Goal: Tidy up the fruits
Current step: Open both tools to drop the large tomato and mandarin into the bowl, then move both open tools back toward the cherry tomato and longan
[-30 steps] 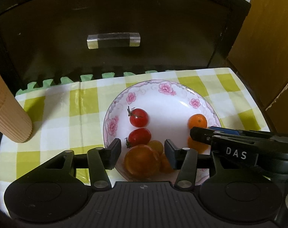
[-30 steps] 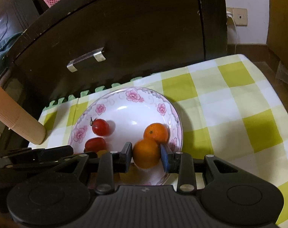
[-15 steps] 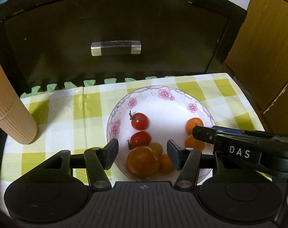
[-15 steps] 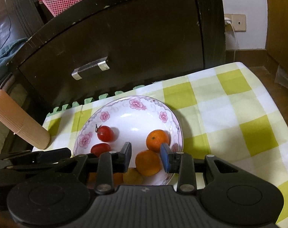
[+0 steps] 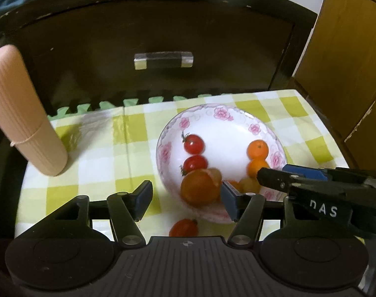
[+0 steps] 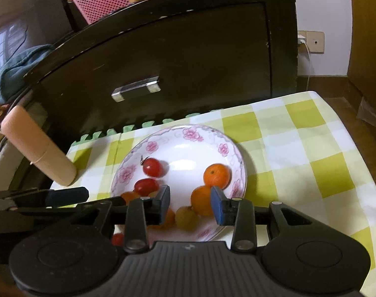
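Fruit for sorting lies mostly in the floral-rimmed plate point(image 5: 274, 133) on the yellow-green checked cloth point(image 5: 101, 153): two cherry tomatoes point(image 5: 193, 144) at its left, two small mandarins point(image 5: 257, 149) at its right, a larger orange-red tomato point(image 5: 199, 187) and a yellowish fruit point(image 6: 186, 218) at the near rim. One red fruit point(image 5: 183, 227) sits off the plate on the cloth, just below the rim. Your left gripper point(image 5: 185, 195) stands wide, empty, hanging before the large tomato; your right gripper point(image 6: 190, 203) is likewise spread and holds nothing, with the nearer mandarin point(image 6: 201, 200) by its right finger. Judge all these as light, round and prone to roll; the tomatoes look smooth, thin-skinned and easily bruised, the mandarins firmer with a grippier peel. Take each across its widest middle with gentle closure, clear of the stem, and avoid knocking the plate, which appears hard and breakable.
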`<state>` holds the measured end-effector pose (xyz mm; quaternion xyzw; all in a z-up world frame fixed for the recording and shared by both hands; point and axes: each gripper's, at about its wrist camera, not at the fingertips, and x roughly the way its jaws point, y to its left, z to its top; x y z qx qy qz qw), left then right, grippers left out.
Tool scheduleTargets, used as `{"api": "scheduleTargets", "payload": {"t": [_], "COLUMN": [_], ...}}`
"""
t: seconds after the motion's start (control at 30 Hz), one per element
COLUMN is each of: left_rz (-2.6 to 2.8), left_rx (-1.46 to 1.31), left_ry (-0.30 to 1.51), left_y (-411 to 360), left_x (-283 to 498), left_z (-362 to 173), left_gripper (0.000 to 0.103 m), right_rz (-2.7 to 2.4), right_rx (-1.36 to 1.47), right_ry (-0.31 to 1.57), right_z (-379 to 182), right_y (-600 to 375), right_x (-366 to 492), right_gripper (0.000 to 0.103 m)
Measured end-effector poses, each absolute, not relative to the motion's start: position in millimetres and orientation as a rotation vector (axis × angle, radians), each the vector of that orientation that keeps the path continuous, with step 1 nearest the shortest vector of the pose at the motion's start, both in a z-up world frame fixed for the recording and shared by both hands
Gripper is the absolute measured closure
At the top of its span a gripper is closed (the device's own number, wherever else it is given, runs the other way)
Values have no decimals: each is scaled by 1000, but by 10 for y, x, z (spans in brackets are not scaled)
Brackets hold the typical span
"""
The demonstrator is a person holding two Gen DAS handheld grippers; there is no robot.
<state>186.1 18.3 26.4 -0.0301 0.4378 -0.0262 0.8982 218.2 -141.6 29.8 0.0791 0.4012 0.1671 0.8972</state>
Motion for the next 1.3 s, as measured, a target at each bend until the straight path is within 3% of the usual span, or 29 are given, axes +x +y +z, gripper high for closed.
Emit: {"api": "scheduleTargets", "payload": {"t": [0.63, 1.17, 1.3], "left_rz": [39, 20, -26], "left_rx": [-101, -140, -131], "left_ry": [978, 997, 1004], "left_y": [594, 623, 539], "left_x": [1557, 1589, 1597], "left_z": [168, 106, 59], "left_gripper": [33, 32, 32], "right_rz": [428, 500, 500], "right_rx": [60, -37, -66], "right_ry": [907, 980, 974], "right_z": [116, -222, -247], "right_y": [-1132, -659, -650], "right_x": [1558, 1599, 1593], "right_gripper": [68, 68, 79]}}
